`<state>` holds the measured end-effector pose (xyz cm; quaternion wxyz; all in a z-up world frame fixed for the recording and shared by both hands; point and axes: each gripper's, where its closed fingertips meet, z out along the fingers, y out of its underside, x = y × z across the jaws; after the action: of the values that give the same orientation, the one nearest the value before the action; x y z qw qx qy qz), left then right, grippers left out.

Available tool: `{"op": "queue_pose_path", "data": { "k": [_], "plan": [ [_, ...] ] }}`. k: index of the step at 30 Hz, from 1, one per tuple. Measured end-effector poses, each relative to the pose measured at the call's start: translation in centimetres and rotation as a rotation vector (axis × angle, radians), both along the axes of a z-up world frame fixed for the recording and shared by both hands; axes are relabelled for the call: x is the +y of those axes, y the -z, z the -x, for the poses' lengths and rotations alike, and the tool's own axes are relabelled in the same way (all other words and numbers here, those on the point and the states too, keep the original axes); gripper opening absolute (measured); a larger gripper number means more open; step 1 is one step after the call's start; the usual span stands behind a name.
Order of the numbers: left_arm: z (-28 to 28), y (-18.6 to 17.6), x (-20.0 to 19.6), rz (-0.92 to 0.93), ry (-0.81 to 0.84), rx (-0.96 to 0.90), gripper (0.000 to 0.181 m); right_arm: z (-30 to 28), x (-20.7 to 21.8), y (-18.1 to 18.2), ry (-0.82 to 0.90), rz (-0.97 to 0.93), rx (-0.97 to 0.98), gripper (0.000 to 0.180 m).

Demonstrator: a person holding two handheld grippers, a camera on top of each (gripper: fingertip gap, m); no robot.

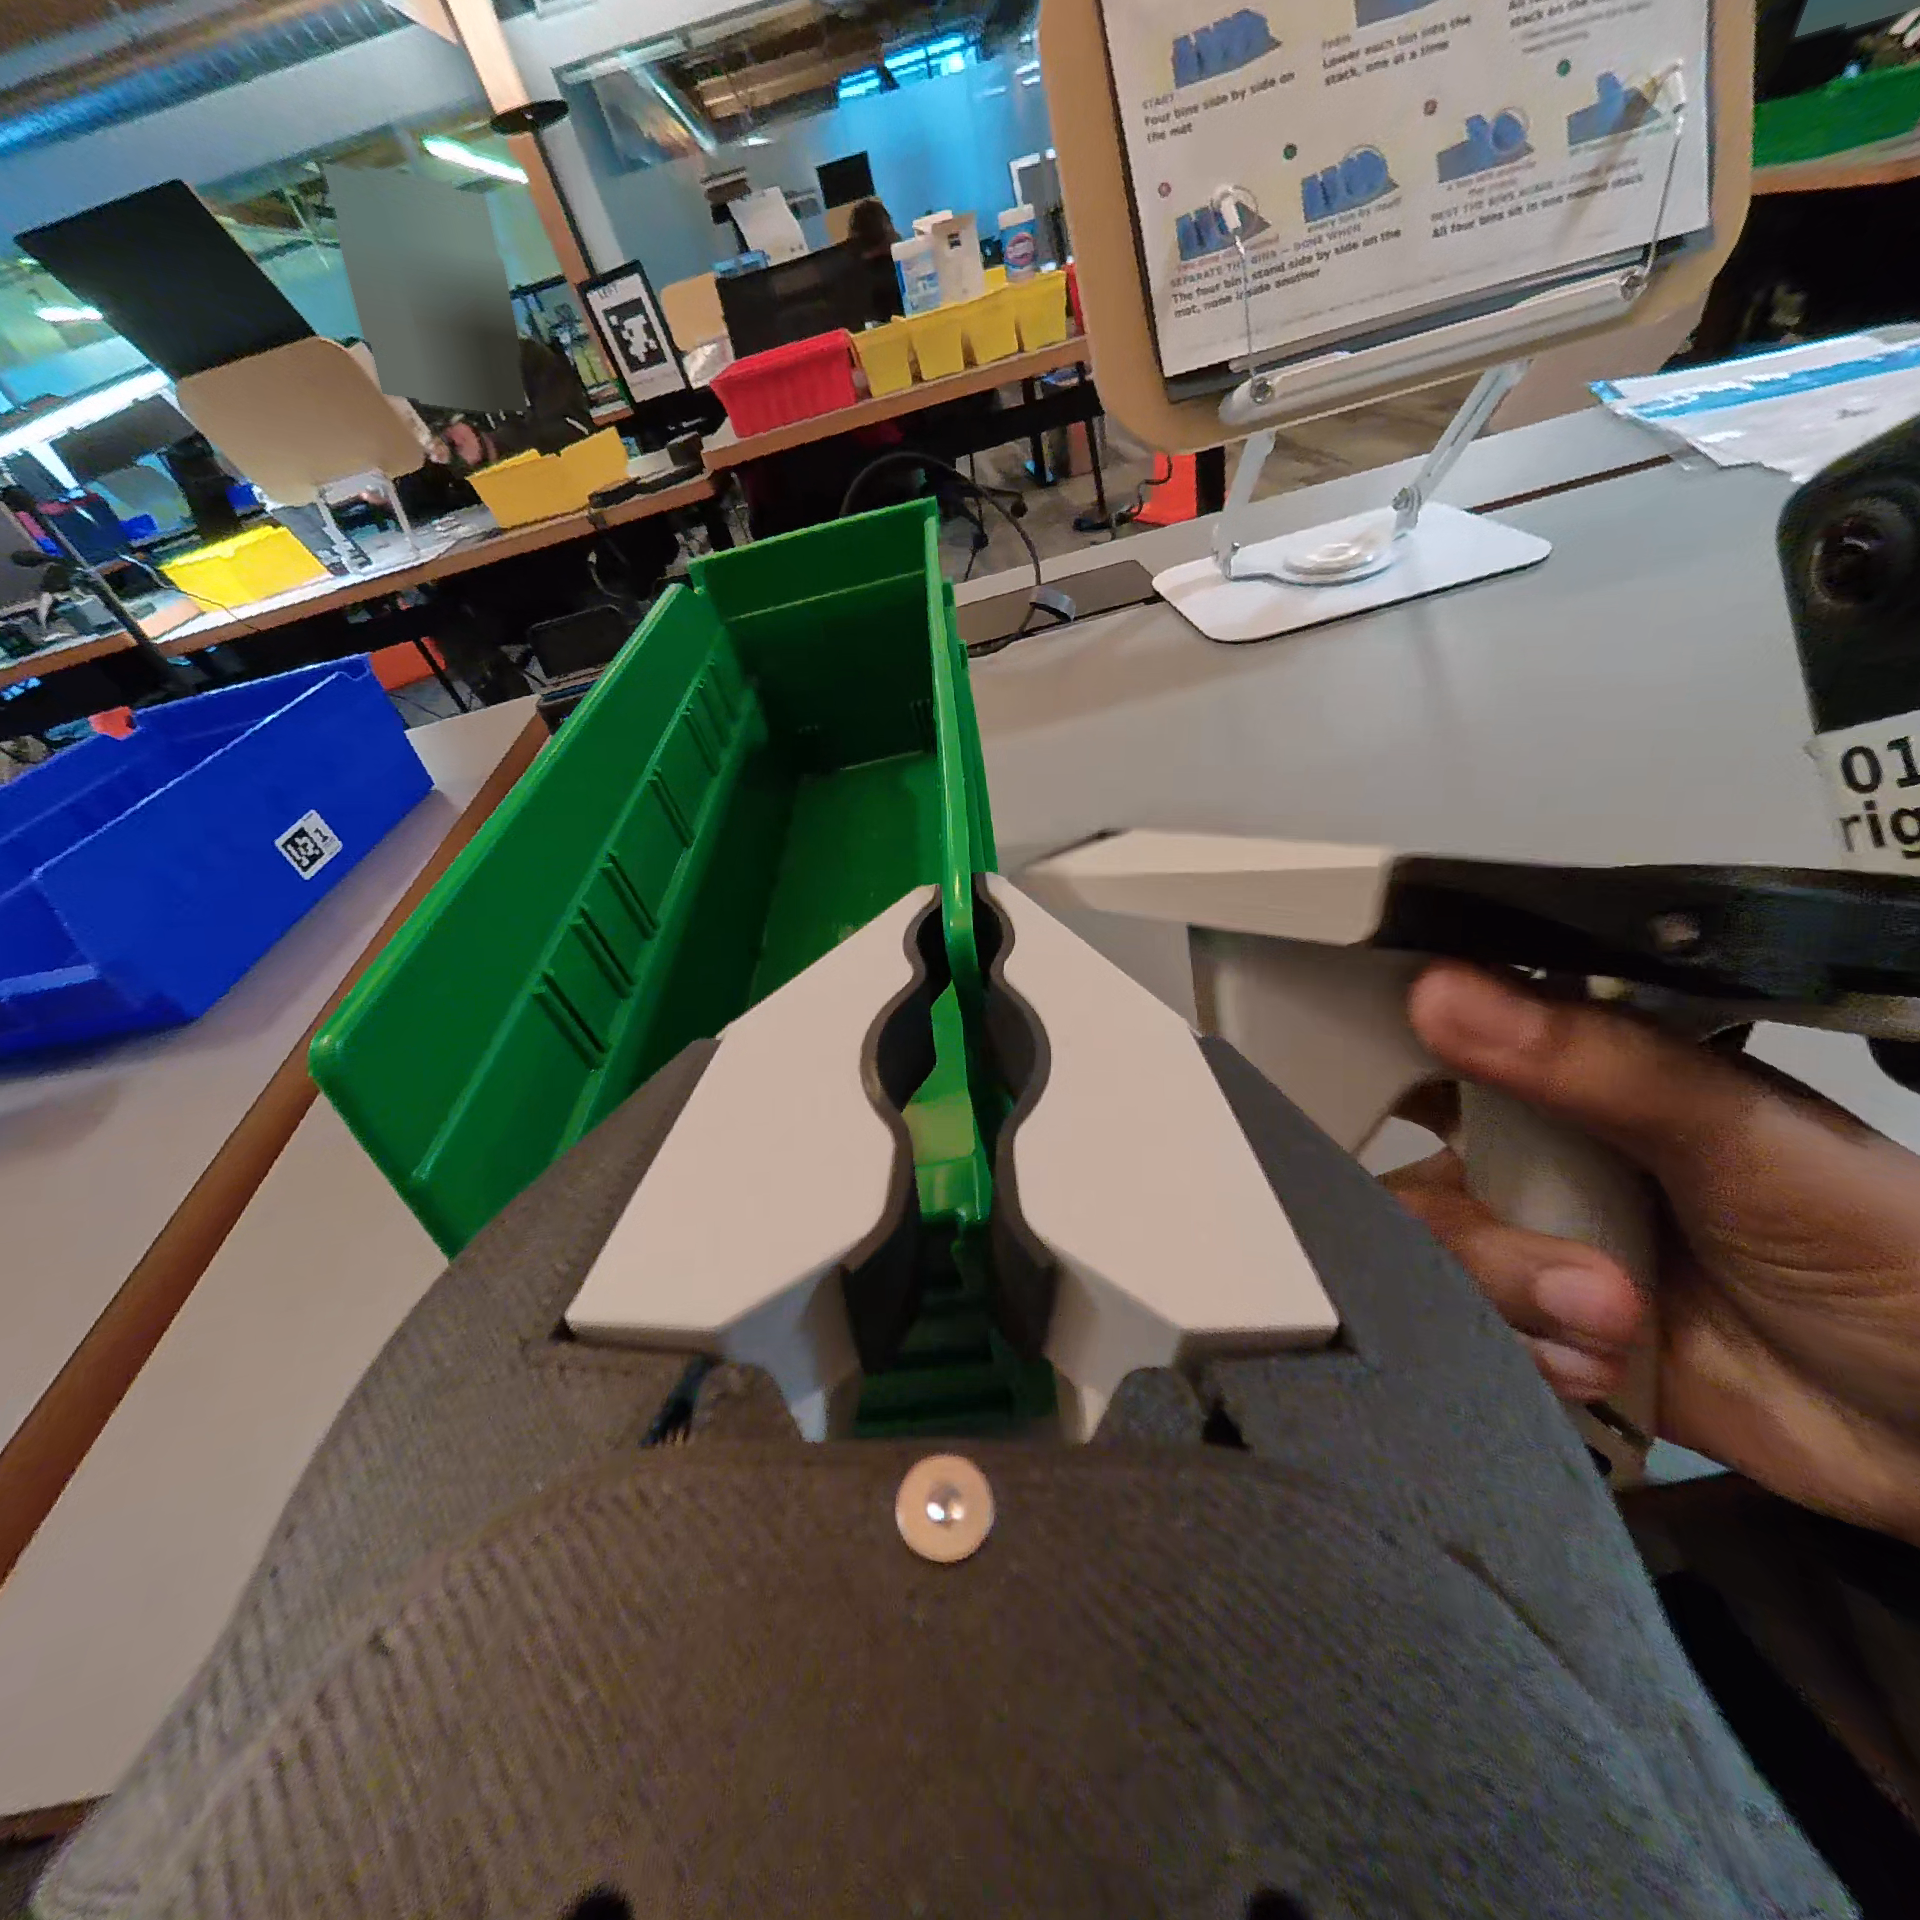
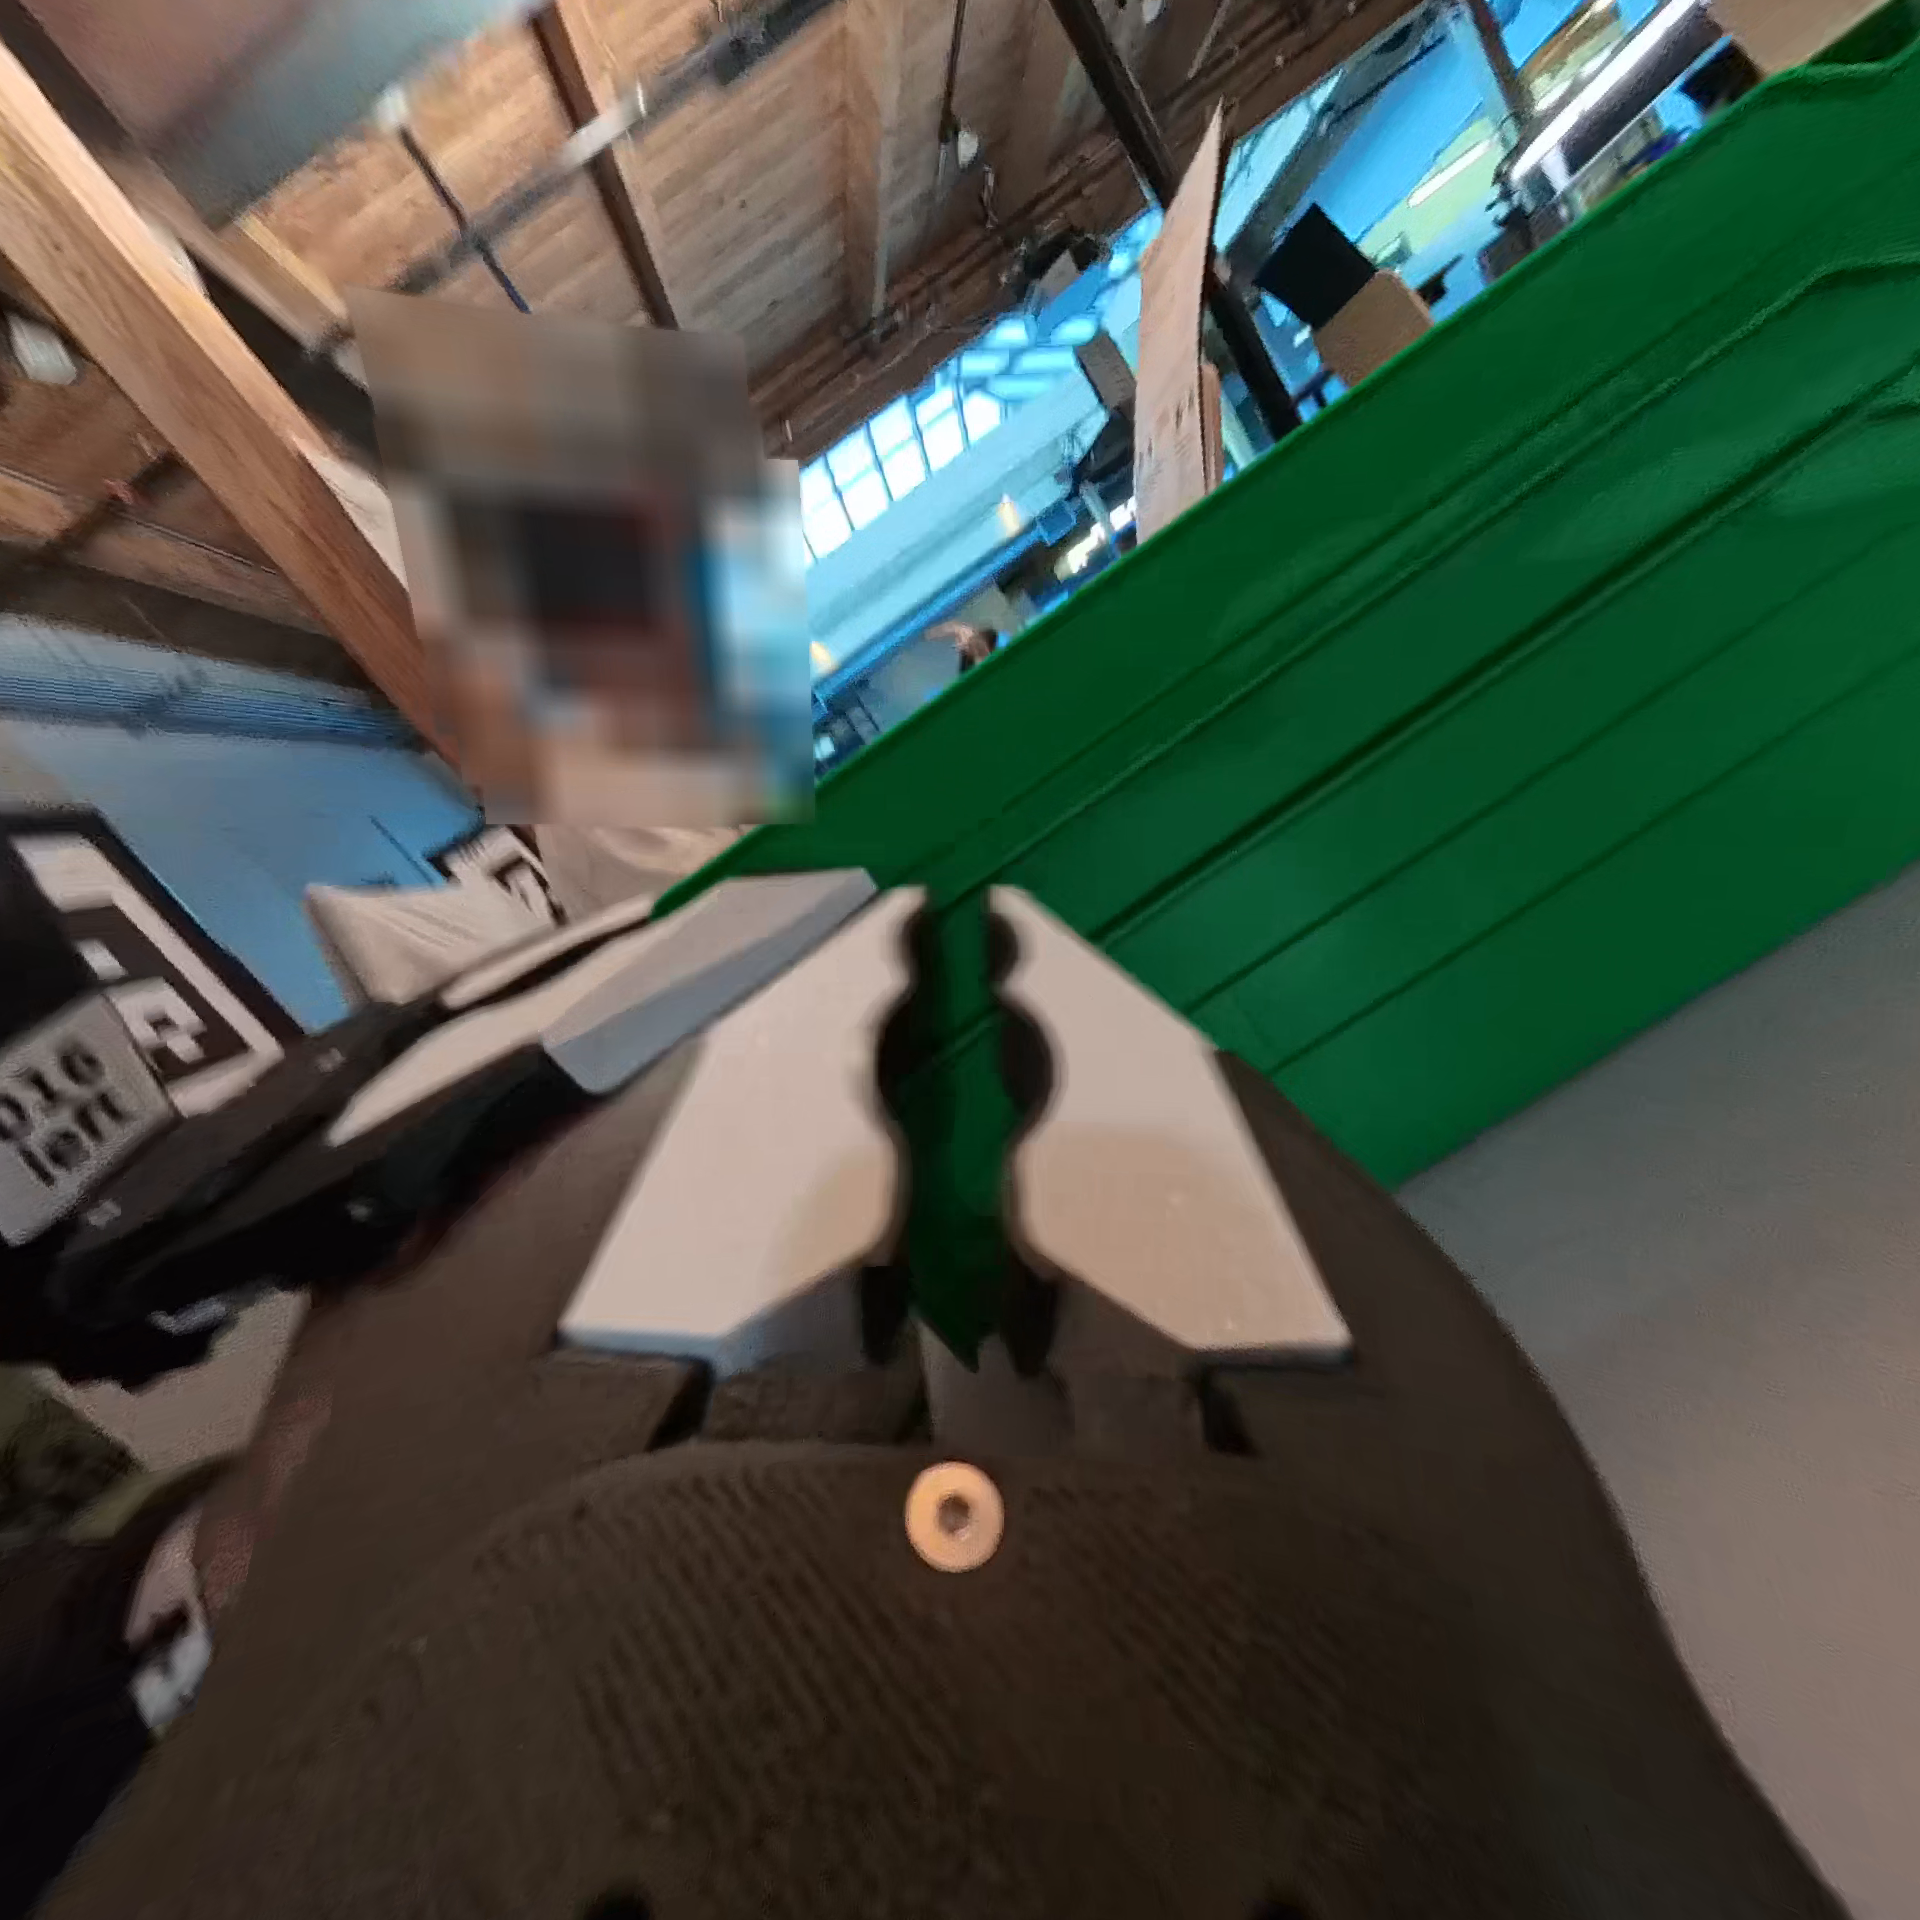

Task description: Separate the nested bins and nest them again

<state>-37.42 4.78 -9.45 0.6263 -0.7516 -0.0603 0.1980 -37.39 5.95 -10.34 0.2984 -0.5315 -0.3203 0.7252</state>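
- Both tongs pinched the green bin (image 1: 665, 935) on the desk (image 1: 1351, 727): left tongs (image 1: 961, 914) on its right wall, right tongs (image 2: 956, 914) on its rim.
- Judged best: grip firmly, move both together.

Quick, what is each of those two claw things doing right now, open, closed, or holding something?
Left gripper: closed on the green bin's side wall.
Right gripper: closed on the green bin's wall too, beside the left one.
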Motion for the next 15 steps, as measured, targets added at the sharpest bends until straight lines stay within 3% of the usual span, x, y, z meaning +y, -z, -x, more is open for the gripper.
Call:
{"op": "queue_pose_path", "data": {
  "k": [2, 10, 15],
  "plan": [
    [-0.3, -0.3, 0.1, -0.026, -0.003, -0.014, 0.0, 0.4, -0.4, 0.9, -0.01, -0.064, -0.06, 0.0],
    [-0.3, -1.2, -0.1, -0.076, -0.015, -0.059, 0.0, 0.3, -0.5, 1.4, -0.043, -0.057, -0.085, 0.0],
    [-0.3, -1.3, -0.1, -0.105, -0.026, -0.073, 0.0, 0.3, -0.5, 1.6, -0.027, -0.165, -0.145, 0.0]
  ]
}}
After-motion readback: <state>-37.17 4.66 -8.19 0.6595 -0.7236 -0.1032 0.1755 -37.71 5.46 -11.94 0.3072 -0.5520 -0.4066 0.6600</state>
